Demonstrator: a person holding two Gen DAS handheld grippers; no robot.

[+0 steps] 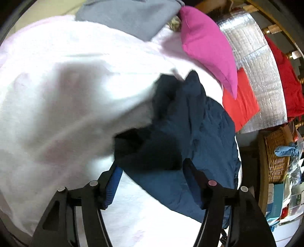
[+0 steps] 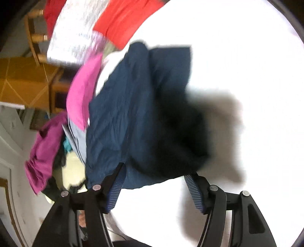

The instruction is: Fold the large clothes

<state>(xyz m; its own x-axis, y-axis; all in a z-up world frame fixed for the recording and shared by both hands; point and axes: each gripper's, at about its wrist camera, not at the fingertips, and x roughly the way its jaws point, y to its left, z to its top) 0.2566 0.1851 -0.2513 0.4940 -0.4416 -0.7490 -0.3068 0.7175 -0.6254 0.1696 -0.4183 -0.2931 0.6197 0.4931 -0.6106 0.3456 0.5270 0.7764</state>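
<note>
A crumpled navy blue garment (image 1: 199, 136) lies on a white bed sheet (image 1: 57, 95), just ahead of my left gripper (image 1: 152, 167). The left jaws stand wide open, and a dark fold of the garment hangs between the fingertips (image 1: 115, 171). In the right wrist view the same navy garment (image 2: 129, 114) lies in front of my right gripper (image 2: 153, 171), whose jaws are also wide open, with the garment's lower edge between the fingertips (image 2: 121, 172). Both views are motion-blurred.
A pink cloth (image 1: 207, 45), a grey garment (image 1: 133, 17) and red clothes (image 1: 241, 100) lie beyond the navy one. A silver foil mat (image 1: 260, 76) and a wicker basket (image 1: 275, 153) stand at the right. A magenta garment (image 2: 43, 152) and wooden furniture (image 2: 24, 81) are at the left.
</note>
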